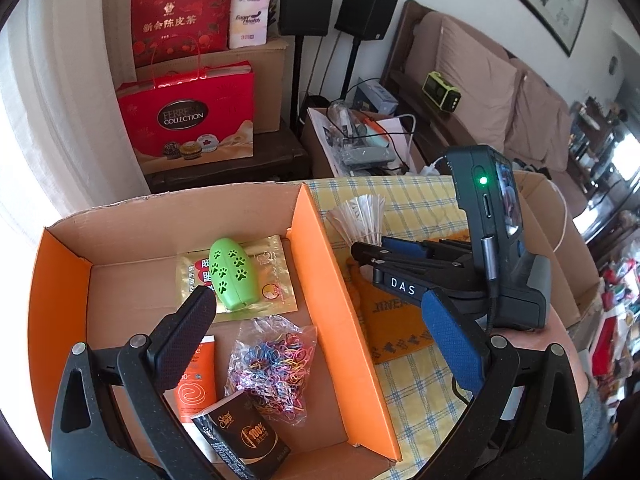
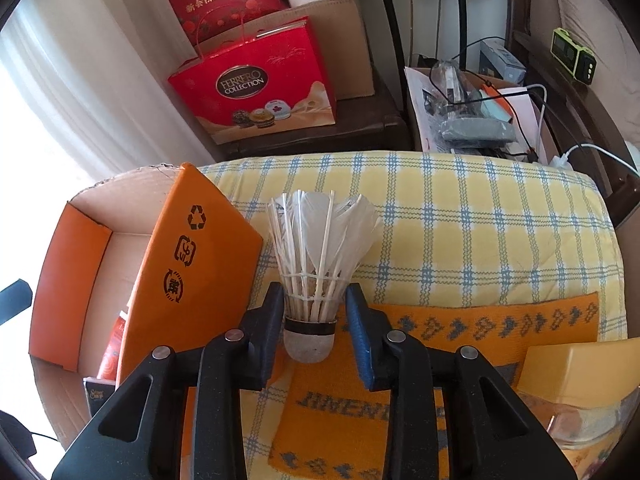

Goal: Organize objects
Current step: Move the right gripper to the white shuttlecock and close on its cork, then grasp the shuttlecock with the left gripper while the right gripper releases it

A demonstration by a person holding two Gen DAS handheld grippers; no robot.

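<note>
The right gripper [image 2: 314, 312] points down at a white feather shuttlecock [image 2: 316, 264] that lies on an orange knitted cloth [image 2: 480, 320], cork end toward the camera. The shuttlecock's lower stems sit between the two fingers; the black finger on the left seems to touch them, while a thin gap shows at the blue pad on the right — so the jaws are narrow around it and not clearly pressing. The cloth lies on a yellow-and-blue checked blanket [image 2: 460, 216].

Just to the left of the shuttlecock stands the orange cardboard box [image 1: 332, 280], its outer wall printed with recycling marks. The left gripper [image 1: 316, 320] hangs over the box with its fingers spread wide and nothing between them. Inside the box lie a green paw-print case [image 1: 234, 274] on top of a gold foil packet [image 1: 276, 276], a clear bag of coloured rubber bands [image 1: 272, 364], an orange tube [image 1: 196, 384] and a dark sachet [image 1: 248, 440] — the sachet overlaps the tube's lower end.

Beyond the blanket, a red Ferrero Collection gift box [image 2: 256, 84] stands on a dark low stand.
</note>
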